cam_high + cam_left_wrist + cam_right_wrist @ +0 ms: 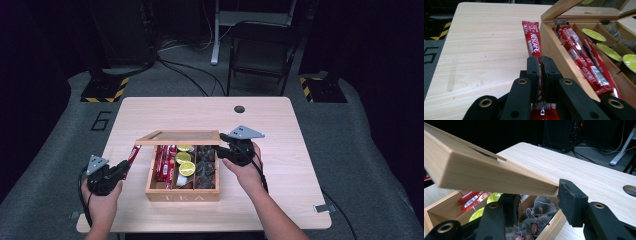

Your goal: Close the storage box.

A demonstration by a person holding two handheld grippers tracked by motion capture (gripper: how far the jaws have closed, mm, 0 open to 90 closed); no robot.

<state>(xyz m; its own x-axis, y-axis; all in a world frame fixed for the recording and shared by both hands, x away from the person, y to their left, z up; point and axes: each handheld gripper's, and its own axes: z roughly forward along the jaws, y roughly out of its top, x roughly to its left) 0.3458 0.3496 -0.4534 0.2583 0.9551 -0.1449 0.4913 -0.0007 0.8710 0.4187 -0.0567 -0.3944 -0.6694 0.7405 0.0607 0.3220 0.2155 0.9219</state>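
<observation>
The left gripper [539, 65] is seen with its jaws pressed together on the near end of a red Nescafe stick [533, 40], which is pinched between the pads and runs straight ahead from them. In the high view the same left gripper [120, 169] is held over the table's left part, the stick [132, 155] pointing away from it, just beside the left wall of the wooden tea box [182, 196].

The right gripper [536, 195] is closed on the edge of the box's lid [474, 167]: one pad is set against the lid's outer edge, the other is seen under it, and the lid is held raised and tilted. In the high view the right gripper [231, 150] is placed at the lid's right corner, the lid [178, 137] lying at the box's far side.

Below the right gripper's jaws, dark tea bags [536, 220] are seen in the nearest compartment. Beyond them lie green-topped capsules [184, 161], and red sticks [164, 162] fill the compartment nearest the left gripper. Everything rests on a light wooden table [280, 135].
</observation>
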